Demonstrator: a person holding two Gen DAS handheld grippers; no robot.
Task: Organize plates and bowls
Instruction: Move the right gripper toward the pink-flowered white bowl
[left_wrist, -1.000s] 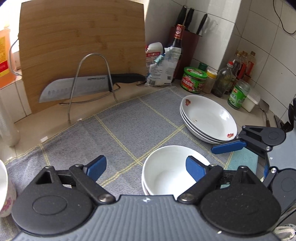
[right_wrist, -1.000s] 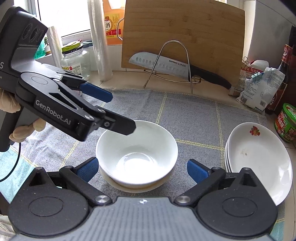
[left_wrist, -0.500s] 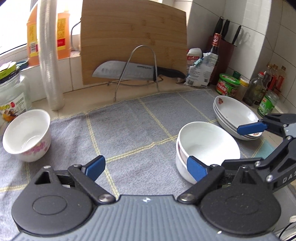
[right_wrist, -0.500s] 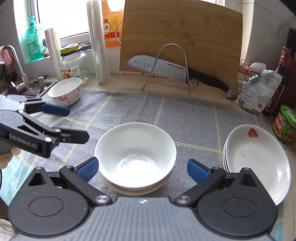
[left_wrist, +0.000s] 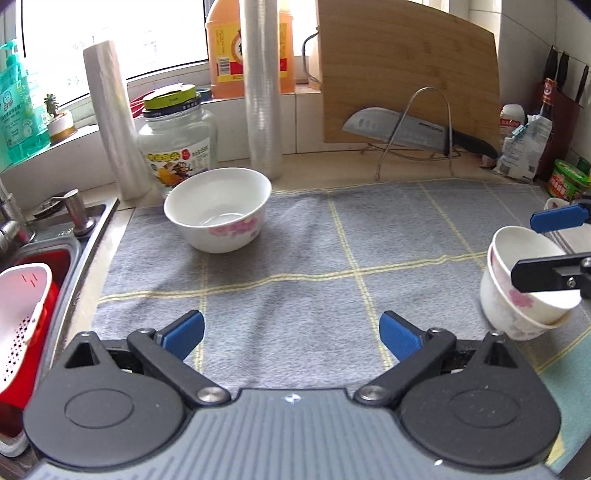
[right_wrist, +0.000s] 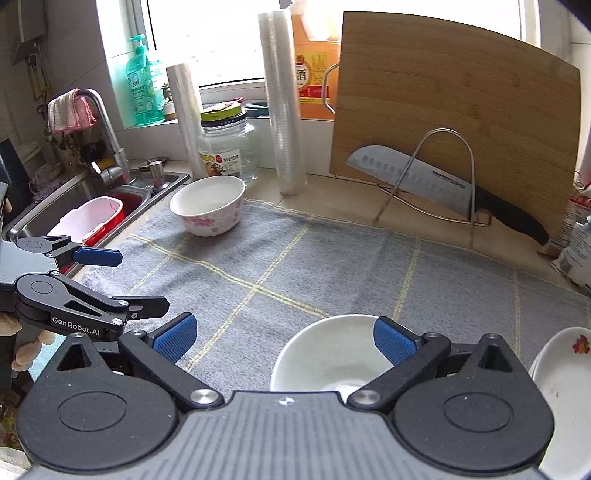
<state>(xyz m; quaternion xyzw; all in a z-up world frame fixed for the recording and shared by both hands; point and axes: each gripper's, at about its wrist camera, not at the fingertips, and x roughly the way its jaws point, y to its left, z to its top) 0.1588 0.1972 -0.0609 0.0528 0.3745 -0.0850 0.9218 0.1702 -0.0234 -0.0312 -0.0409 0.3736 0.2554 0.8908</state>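
A white bowl with pink flowers (left_wrist: 218, 208) stands alone at the far left of the grey checked cloth (left_wrist: 295, 295), near the sink. My left gripper (left_wrist: 291, 336) points at it from well short, jaws opening, nothing between them. Two stacked white bowls (left_wrist: 524, 284) sit at the right. In the right wrist view my right gripper (right_wrist: 284, 339) is open just above that bowl stack (right_wrist: 332, 354), its right pad over the rim, not pressing. A stack of white plates (right_wrist: 561, 376) lies at the right edge. The left gripper (right_wrist: 144, 282) hangs at the left.
A sink (right_wrist: 66, 199) with a red basin and a white colander (left_wrist: 22, 306) borders the cloth on the left. At the back stand a glass jar (left_wrist: 177, 147), two plastic rolls (left_wrist: 262, 110), a cutting board (left_wrist: 406, 74), a knife on a wire rack (right_wrist: 443, 184), and bags and jars at the right.
My left gripper swung left, away from the stacked bowls and toward the flowered bowl, and its jaws spread wider. My right gripper came closer over the stacked bowls and turned slightly left.
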